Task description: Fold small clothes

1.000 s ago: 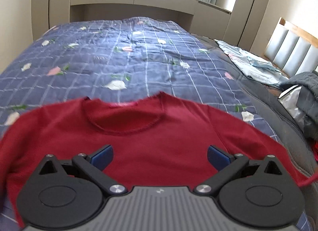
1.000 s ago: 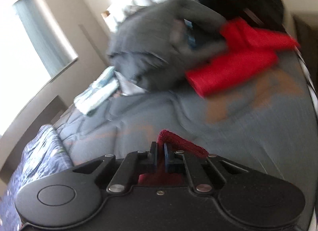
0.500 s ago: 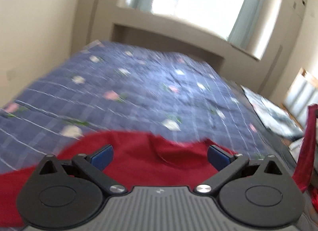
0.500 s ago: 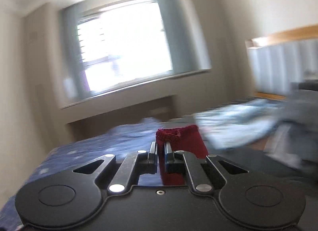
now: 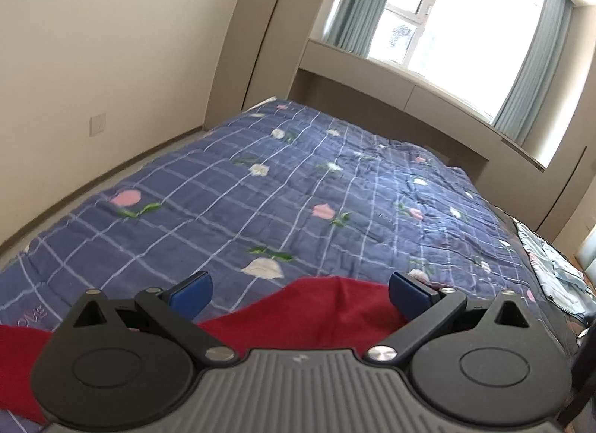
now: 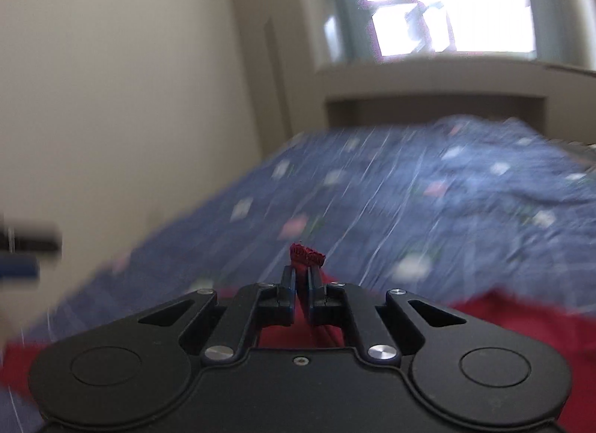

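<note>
Two grippers show us this: our left gripper (image 5: 298, 285) gapes wide over the red sweater (image 5: 327, 312) lying on the blue quilt (image 5: 298, 190) at 6 o'clock, while our right gripper (image 6: 301, 276) is clenched on a bunched edge of it.

A home bedroom is showing: a quilt-covered bed (image 5: 298, 202) is filling the centre, a curtained window (image 5: 447, 23) glowing at 1 o'clock.
</note>
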`<control>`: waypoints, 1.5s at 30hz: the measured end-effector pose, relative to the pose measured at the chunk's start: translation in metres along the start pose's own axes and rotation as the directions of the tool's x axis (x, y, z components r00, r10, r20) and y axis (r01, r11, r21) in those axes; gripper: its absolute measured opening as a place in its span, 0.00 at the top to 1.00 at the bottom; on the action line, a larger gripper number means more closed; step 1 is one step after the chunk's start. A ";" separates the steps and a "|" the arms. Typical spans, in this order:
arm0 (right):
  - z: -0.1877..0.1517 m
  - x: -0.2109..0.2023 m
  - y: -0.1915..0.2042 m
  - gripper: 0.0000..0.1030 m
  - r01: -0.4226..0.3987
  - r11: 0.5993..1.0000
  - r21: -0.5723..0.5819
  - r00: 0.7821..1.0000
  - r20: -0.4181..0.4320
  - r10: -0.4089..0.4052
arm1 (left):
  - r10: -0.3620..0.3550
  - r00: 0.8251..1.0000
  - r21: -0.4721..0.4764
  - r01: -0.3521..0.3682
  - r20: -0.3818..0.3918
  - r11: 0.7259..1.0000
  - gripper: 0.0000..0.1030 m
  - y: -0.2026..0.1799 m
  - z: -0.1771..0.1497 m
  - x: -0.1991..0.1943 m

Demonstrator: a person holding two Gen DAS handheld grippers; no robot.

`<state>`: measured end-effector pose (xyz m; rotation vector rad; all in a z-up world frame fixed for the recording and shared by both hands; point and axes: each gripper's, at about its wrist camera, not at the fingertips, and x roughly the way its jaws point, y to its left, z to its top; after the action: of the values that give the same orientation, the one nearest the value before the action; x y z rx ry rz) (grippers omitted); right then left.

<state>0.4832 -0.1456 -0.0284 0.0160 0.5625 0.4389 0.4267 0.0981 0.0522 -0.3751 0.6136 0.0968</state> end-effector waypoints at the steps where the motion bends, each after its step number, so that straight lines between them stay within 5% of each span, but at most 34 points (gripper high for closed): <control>1: -0.009 0.005 0.010 0.94 0.002 1.000 -0.029 1.000 -0.025 -0.002 | -0.002 1.000 -0.008 0.002 -0.006 1.000 0.01 0.004 -0.002 0.004; 9: -0.027 0.017 0.012 0.86 -0.060 0.992 -0.113 0.994 -0.098 0.049 | -0.072 0.995 0.002 0.073 -0.067 0.997 0.01 0.003 -0.019 0.036; 10: -0.028 0.015 0.013 0.81 -0.076 0.990 -0.123 0.993 -0.104 0.063 | -0.082 0.994 0.006 0.082 -0.073 0.997 0.01 0.000 -0.020 0.040; 13: -0.033 0.006 0.010 0.46 -0.128 0.983 -0.135 0.986 -0.121 0.112 | -0.110 0.990 0.021 0.113 -0.091 0.993 0.01 -0.013 -0.024 0.052; 15: -0.036 -0.013 0.001 0.37 -0.137 0.981 -0.134 0.986 -0.110 0.122 | -0.108 0.990 0.060 0.113 -0.095 0.992 0.01 -0.024 -0.029 0.062; 19: -0.048 -0.068 -0.042 0.16 -0.033 0.995 -0.095 0.998 -0.047 0.029 | -0.077 0.993 0.186 0.092 -0.086 0.978 0.01 -0.051 -0.040 0.084; 23: -0.060 -0.114 -0.101 0.07 0.213 0.975 -0.065 0.977 0.029 -0.211 | -0.021 0.996 0.294 0.044 -0.082 0.955 0.01 -0.082 -0.060 0.115; 28: -0.061 -0.127 -0.179 0.04 0.410 0.911 0.039 0.911 0.032 -0.411 | 0.031 0.995 0.286 -0.003 -0.092 0.958 0.01 -0.102 -0.082 0.142; 34: -0.060 -0.108 -0.259 0.12 0.320 0.880 0.351 0.944 -0.036 -0.329 | 0.105 0.990 0.240 -0.080 -0.094 0.967 0.03 -0.092 -0.092 0.157; 36: -0.062 -0.100 -0.269 0.22 0.311 0.870 0.384 0.946 -0.042 -0.320 | 0.120 0.988 0.251 -0.091 -0.101 0.964 0.03 -0.089 -0.098 0.163; 40: -0.065 -0.091 -0.278 0.23 0.281 0.859 0.428 0.956 -0.050 -0.288 | 0.126 0.991 0.298 -0.111 -0.033 0.948 0.03 -0.094 -0.111 0.157; 45: -0.074 -0.091 -0.279 0.23 0.275 0.861 0.428 0.958 -0.046 -0.283 | 0.066 0.998 0.256 -0.059 -0.018 0.965 0.03 -0.086 -0.110 0.153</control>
<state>0.4872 -0.4432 -0.0816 0.3604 0.6245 0.0220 0.5087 -0.0255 -0.0922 -0.1076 0.6556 0.0722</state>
